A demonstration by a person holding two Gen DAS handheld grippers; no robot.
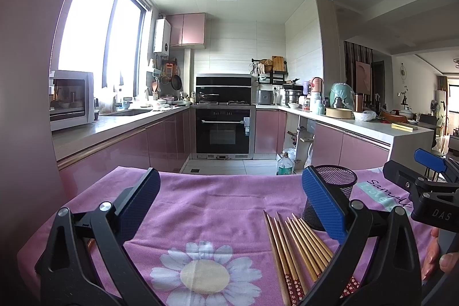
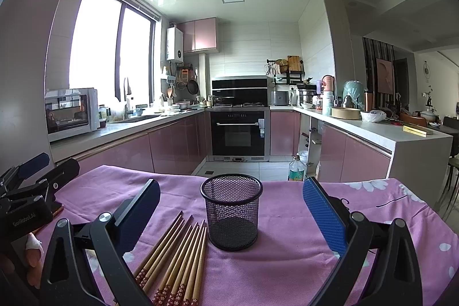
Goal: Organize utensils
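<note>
Held both grippers above the pink flowered cloth (image 2: 287, 271) with nothing between the fingers: left gripper (image 1: 231, 205) spread wide and released, right gripper (image 2: 231, 208) likewise parted and released. Found the bundle of wooden chopsticks (image 2: 178, 257) lying flat on the cloth, tips toward the kitchen, red patterned ends nearest the cameras, just beside the black mesh cup (image 2: 231, 211) on its left and close to touching its base. Saw the cup standing upright between the right gripper's fingers in the right wrist view, partly behind the left gripper's right pad (image 1: 324, 208) in the left wrist view.
</note>
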